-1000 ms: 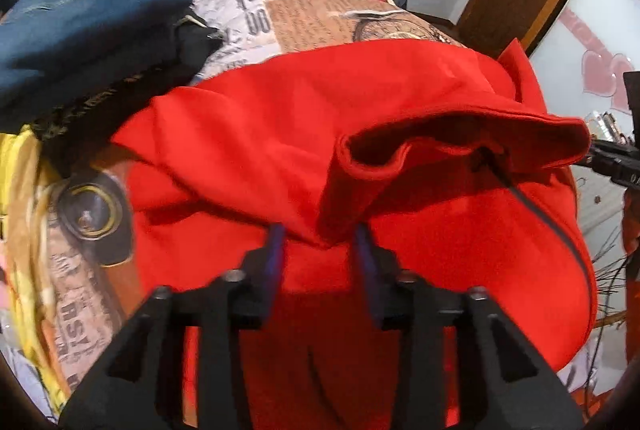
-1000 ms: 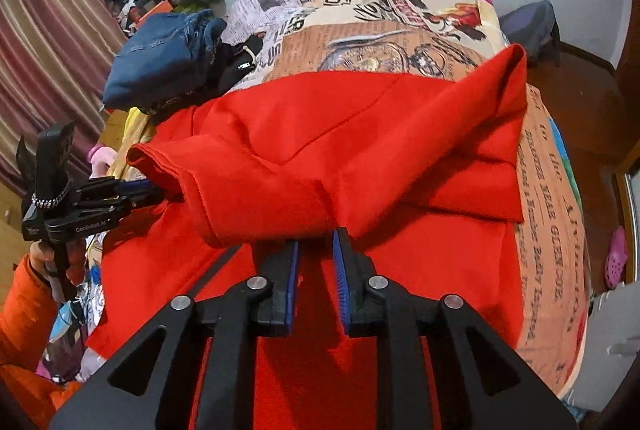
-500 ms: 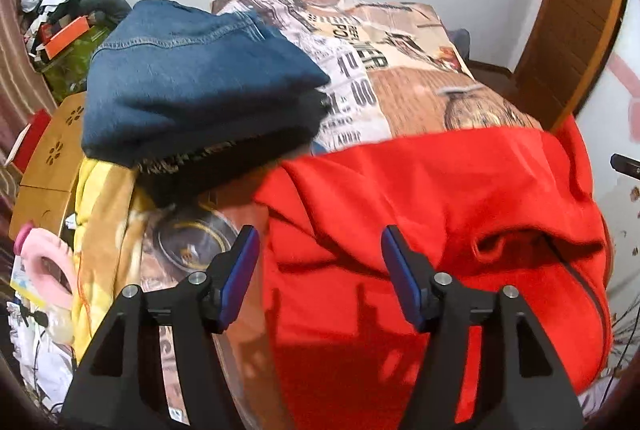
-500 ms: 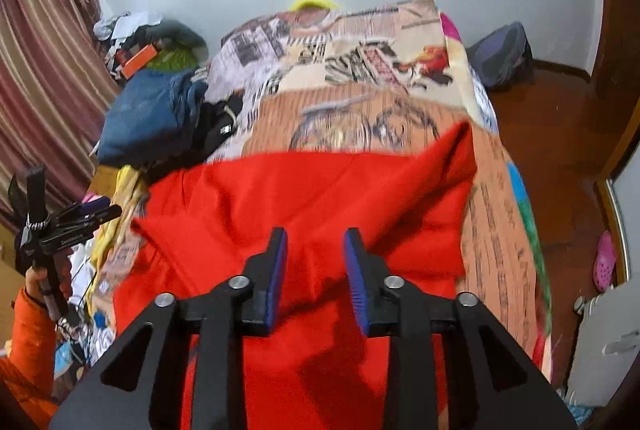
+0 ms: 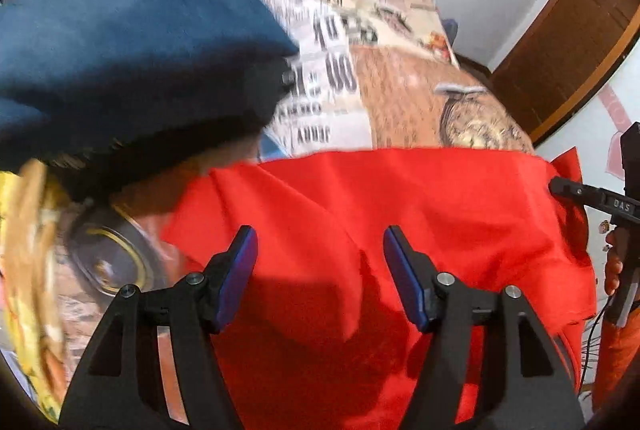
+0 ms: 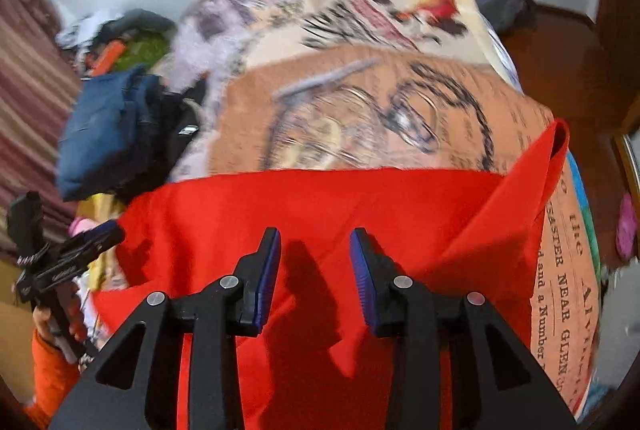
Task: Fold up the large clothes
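A large red garment (image 5: pixel 400 210) lies spread on the bed, its far edge a straight fold line. In the right wrist view the same red garment (image 6: pixel 320 202) has one corner sticking up at the right. My left gripper (image 5: pixel 319 234) hangs open above the garment's left part with nothing between its blue pads. My right gripper (image 6: pixel 316 234) hovers over the middle of the cloth; its jaws are opening and hold nothing. Each view also catches the other tool: the right gripper (image 5: pixel 560 186) at the far right edge, the left gripper (image 6: pixel 108 230) at the far left.
Folded blue jeans (image 5: pixel 120 50) sit on dark clothes at the bed's left side. The printed bedspread (image 5: pixel 400 102) stretches beyond the garment. Yellow cloth (image 5: pixel 24 270) hangs off the left edge. A brown door (image 5: pixel 568 30), a striped curtain (image 6: pixel 24 90) and an orange sleeve (image 6: pixel 48 370) frame the scene.
Both grippers have let go of the red fold and opened. The raised fold has dropped flat onto the garment, and both tools have swung sideways over the bed.
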Motion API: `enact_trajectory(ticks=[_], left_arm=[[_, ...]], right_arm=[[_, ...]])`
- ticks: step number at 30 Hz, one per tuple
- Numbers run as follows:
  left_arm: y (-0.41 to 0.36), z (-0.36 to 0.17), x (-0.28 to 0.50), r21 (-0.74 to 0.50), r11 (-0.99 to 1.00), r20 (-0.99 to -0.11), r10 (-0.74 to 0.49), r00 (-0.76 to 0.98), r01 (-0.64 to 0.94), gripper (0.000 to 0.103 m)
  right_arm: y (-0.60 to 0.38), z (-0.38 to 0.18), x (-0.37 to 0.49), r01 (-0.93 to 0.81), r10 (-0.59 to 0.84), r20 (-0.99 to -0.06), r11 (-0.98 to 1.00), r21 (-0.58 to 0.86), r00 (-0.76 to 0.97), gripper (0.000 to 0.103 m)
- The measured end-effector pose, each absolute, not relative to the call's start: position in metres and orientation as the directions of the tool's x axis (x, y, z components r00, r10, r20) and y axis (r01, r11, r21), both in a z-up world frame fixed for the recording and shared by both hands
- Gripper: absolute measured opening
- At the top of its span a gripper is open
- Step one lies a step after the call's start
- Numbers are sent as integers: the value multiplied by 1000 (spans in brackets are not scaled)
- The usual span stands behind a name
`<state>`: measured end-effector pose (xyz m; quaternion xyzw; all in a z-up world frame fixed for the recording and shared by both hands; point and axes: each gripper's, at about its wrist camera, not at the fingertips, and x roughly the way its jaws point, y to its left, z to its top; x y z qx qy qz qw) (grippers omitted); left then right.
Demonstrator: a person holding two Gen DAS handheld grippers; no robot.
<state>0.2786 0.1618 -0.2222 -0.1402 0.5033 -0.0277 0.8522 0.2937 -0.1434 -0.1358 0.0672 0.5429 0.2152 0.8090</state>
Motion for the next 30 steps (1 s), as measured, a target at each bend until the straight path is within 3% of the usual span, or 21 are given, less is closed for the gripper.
enact_trajectory(ticks=[4,7,10,14,16,19,24,30], left_arm=[[155,-255,287,-228,969,-888,-167,430,-96,65],[149,-255,283,-182,981,-882,-130,453,-73,70],[145,-253,279,-143,987,-883,-95,460,-69,72],[146,-254,273,-143,985,-877,-83,472,-93,78],[150,-255,267,-132,984,-880,-62,471,-116,85],[156,-257,255,-136,981,-882,-58,467,-135,88],[178,-258,236,-206,957,-893,-99,438,-203,88],[193,-245,216,-130,957,-897,-3,442,-259,88]], right_arm=[[-173,-148,305,-167,399,-844,917,362,358,32],[-202,-147,308,-91,392,-823,916,390,411,32],[-235,-147,308,10,282,-844,947,321,456,32],[-275,-157,301,91,250,-867,944,317,432,33],[-292,-160,290,115,214,-878,951,288,428,33],[-313,-162,276,136,215,-889,947,291,404,33],[-332,-146,258,150,226,-877,937,315,424,33],[-318,-110,251,93,267,-823,929,358,500,36]])
